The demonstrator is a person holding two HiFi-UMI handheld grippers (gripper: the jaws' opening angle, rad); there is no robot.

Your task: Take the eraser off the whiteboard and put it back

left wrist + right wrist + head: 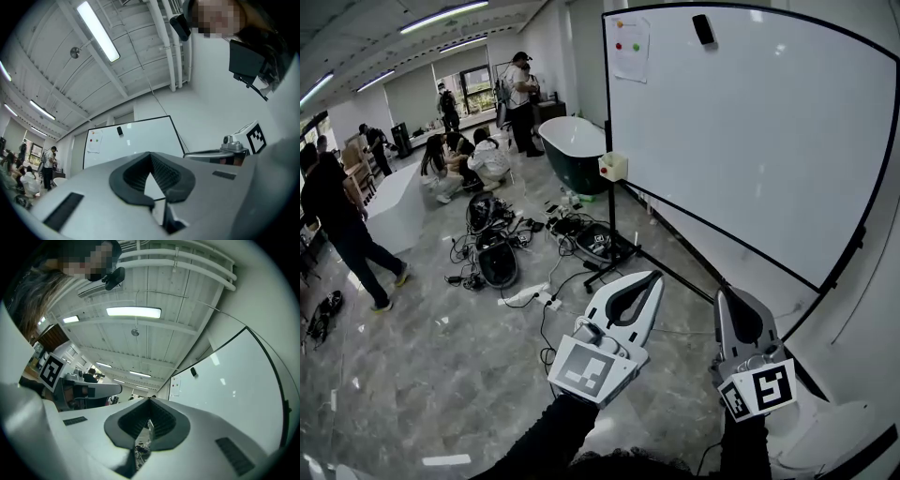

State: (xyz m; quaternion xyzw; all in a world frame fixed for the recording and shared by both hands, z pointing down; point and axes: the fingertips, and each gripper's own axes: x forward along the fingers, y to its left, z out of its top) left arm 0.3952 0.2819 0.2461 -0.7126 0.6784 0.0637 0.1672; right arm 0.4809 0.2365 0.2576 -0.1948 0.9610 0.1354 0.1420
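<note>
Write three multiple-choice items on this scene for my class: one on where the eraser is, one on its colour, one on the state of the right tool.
1. Where is the eraser?
A. on the floor
B. on the whiteboard, near its top edge
C. on a chair

2. What colour is the eraser?
A. black
B. white
C. red

3. How do the jaws of the right tool stand?
A. wide apart
B. closed on the eraser
C. together, with nothing between them

Answers:
1 B: it sits high on the board.
2 A: it shows dark against the white surface.
3 C: the right gripper view shows the jaws meeting, with nothing held.
</note>
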